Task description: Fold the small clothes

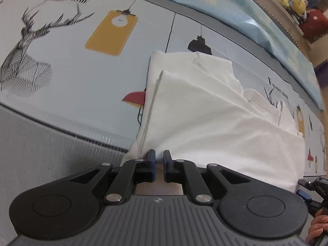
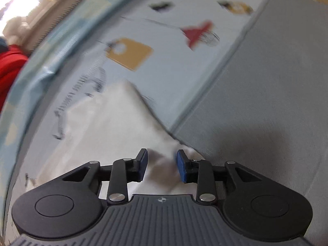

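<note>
Garment: white garment [image 1: 205, 119], soft matte cotton, folded, on printed mat [image 1: 82, 78], long axis running across between the grippers | Left gripper [image 1: 159, 161]: jaws narrowly apart at near hem, grip uncertain | Right gripper [image 2: 162, 164]: jaws part-open, straddling a puckered corner, pads clear | Both equally near.

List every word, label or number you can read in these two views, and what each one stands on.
"HOME": printed on the patterned mat, above the deer drawing; the word before it is blurred.
"FASHION HOME": on the same mat, right of the white garment; partly smeared.
"DAS": on a black device at the right edge, cut off.
Right wrist view: mat lettering too blurred.
</note>
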Available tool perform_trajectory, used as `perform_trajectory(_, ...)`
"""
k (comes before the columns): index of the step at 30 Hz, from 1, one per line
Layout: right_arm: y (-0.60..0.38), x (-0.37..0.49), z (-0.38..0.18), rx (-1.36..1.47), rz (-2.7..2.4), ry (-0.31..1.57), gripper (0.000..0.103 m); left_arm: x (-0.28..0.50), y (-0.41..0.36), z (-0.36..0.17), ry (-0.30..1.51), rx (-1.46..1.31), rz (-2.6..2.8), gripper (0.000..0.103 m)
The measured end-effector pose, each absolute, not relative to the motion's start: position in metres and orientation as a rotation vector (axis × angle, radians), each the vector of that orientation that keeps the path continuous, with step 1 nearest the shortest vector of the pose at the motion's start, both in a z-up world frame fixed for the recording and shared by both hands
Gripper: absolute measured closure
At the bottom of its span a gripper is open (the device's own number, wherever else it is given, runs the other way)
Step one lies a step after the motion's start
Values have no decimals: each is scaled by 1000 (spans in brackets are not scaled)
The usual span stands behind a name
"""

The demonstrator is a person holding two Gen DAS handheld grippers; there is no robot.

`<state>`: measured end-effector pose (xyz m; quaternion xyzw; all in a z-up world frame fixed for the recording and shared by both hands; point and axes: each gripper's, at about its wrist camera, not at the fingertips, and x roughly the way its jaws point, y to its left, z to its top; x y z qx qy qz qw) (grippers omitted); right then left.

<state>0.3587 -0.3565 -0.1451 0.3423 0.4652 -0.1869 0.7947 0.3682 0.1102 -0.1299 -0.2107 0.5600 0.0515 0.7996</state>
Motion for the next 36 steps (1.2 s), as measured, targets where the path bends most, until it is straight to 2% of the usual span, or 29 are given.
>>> perform_trajectory(4,-355,351,-119,687,-414,944,71,362,107,-111,1105,-411,104,92)
perform_trajectory(5,-353,349,-111,671,-398,919,71,361,106,-116,1111,-401,107,84)
perform_trajectory(6,-355,347,-105,666,-387,905,71,359,104,-127,1148,-391,109,82)
perform_trajectory(8,-362,338,-93,665,-401,884,71,349,98,-139,1227,-333,110,86)
perform_trajectory(16,-396,247,7,633,-309,633,71,253,94,-2,964,-176,1,84)
perform_trajectory(20,-411,185,26,604,-157,616,71,173,99,18,903,-168,-48,84)
perform_trajectory(23,-412,137,16,509,-79,624,71,116,110,1,882,-206,5,84)
perform_trajectory(26,-410,97,-18,432,-32,663,71,71,119,-40,914,-249,41,84)
perform_trajectory(28,-409,77,-51,406,-24,713,71,58,124,-66,1029,-272,95,87)
perform_trajectory(30,-410,70,-77,413,-40,825,70,50,126,-74,1047,-304,47,87)
perform_trajectory(33,-412,69,-96,438,-25,905,70,46,127,-87,1103,-248,18,87)
perform_trajectory(36,-407,67,-110,360,-61,963,70,42,137,-103,1163,-326,25,87)
